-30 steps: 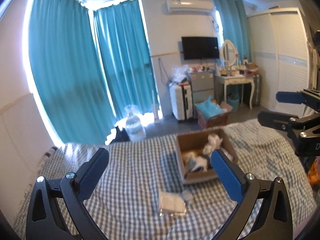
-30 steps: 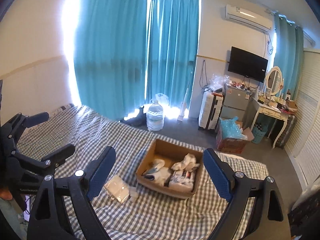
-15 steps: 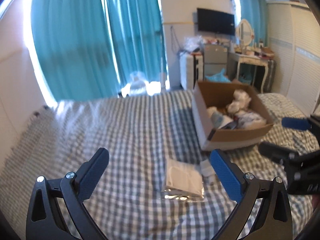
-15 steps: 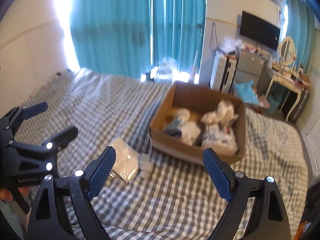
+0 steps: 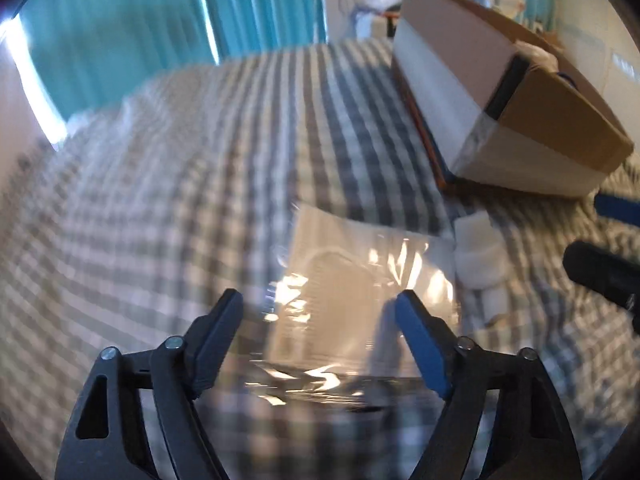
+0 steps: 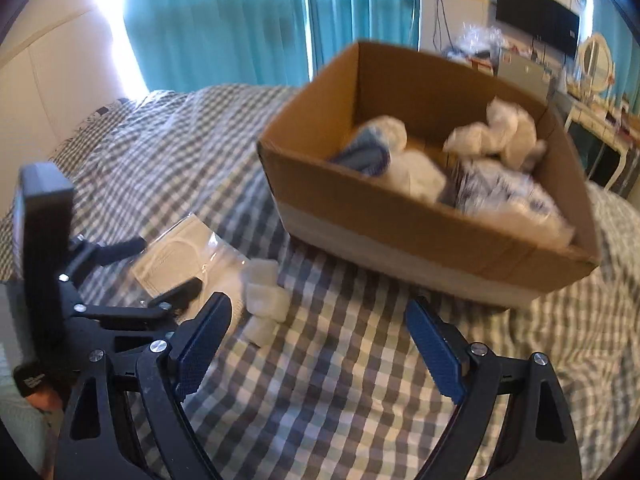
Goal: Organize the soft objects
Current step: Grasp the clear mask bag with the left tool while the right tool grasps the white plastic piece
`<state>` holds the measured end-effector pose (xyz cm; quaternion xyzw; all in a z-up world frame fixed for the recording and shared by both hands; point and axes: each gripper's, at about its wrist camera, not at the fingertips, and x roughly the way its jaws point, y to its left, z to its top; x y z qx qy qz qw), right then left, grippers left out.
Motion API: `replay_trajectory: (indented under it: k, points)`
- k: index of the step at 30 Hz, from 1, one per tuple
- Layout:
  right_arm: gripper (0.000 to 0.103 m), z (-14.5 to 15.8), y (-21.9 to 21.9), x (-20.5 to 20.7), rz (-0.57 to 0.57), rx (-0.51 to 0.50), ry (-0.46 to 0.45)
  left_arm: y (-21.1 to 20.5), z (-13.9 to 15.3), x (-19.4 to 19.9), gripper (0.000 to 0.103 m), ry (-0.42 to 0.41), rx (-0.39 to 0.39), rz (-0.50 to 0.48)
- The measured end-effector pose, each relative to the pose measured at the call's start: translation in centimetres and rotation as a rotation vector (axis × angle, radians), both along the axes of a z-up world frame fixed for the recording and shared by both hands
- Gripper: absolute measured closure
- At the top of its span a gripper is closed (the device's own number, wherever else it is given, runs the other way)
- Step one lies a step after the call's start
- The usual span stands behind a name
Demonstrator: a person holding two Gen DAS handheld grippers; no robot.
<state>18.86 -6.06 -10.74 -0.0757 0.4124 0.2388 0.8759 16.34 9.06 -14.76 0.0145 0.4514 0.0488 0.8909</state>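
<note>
Both grippers have dropped low toward the bed since half a second ago, and our left gripper [image 5: 318,320] now hangs directly over the clear plastic packet [image 5: 360,280], which fills the space ahead of its fingertips. Its jaws stand wide apart, one finger on each side of the packet's near end, gripping nothing yet. We judge this as lining up to pick the packet, the first loose soft thing to go into the box.

Just to the right of the packet, touching its edge, lie a few small white pads [image 5: 478,252]. Beyond them, ahead and to the right of the left gripper, sits the cardboard box [image 6: 420,216], already holding white and blue soft items [image 6: 492,136].

Our right gripper [image 6: 318,332] hovers over bare checked bedspread [image 6: 340,392] in front of the box, jaws wide apart and empty, with the pads just ahead on its left. Nothing blocks the packet, though the slick film and the pads beside it could slip or get caught. Teal curtains [image 6: 224,20] hang behind the bed.
</note>
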Motion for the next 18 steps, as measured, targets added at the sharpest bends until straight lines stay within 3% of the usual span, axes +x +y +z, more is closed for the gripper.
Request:
replay_trajectory:
  k: [2,3,4,7,11,15,17,18]
  points:
    - [0.014,-0.5,-0.1,0.2,0.0,-0.007,-0.002,0.0,-0.3,0.3,0.037,0.022,-0.088,0.018]
    - [0.014,-0.7,-0.1,0.3,0.0,-0.009,-0.006,-0.2,-0.1,0.2,0.046,0.025,-0.094,0.019]
    - [0.014,-0.8,0.0,0.5,0.002,-0.01,-0.008,-0.5,0.2,0.0,0.061,0.022,-0.074,0.006]
    - [0.014,-1.2,0.5,0.8,0.008,-0.01,0.001,-0.9,1.3,-0.8,0.089,0.004,-0.063,-0.019]
    - [0.014,-1.8,2.0,0.7,0.039,-0.016,0.016,-0.5,3.3,-2.0,0.089,-0.031,-0.062,0.003]
    - [0.014,-2.2,4.4,1.4,0.06,-0.002,0.029,0.7,5.4,-3.4,0.09,-0.098,-0.004,0.05]
    - [0.017,-2.8,5.6,1.8,0.056,0.009,0.043,1.4,5.7,-3.6,0.091,-0.111,0.023,0.068]
    - [0.024,-3.2,6.1,1.8,0.058,0.01,0.051,1.8,5.7,-3.9,0.091,-0.111,0.041,0.088]
